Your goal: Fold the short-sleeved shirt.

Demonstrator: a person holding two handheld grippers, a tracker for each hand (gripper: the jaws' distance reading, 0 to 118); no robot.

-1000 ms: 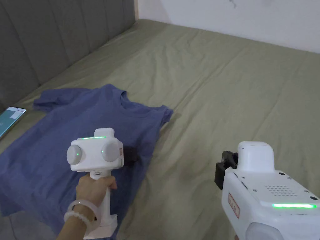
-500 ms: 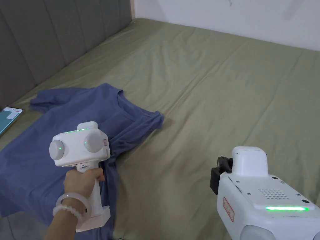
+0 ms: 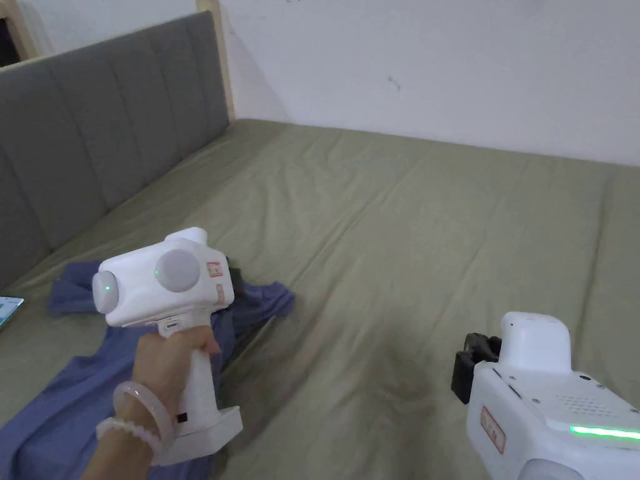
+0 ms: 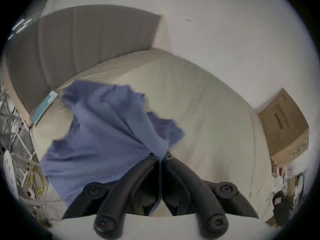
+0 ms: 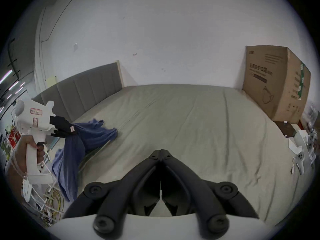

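left gripper (image 4: pixel 159 157) lifted above the bed (image 3: pixel 400 250), jaws pinching a bunched fold of the blue shirt (image 4: pixel 103 131). from the pinch the cloth fans downward; far sleeve and lower part lie on the sheet at the bed's left side, close to the grey headboard (image 3: pixel 94 137). a phone (image 4: pixel 44 107) lies just beside the shirt. right gripper (image 5: pixel 160 151) held over bare sheet, well apart from the shirt, jaws pressed together on nothing. cardboard box (image 5: pixel 277 86) at far right.

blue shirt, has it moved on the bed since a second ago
Yes. The blue shirt, then flat, is now bunched and lifted by the left gripper, its right sleeve pulled toward the headboard.
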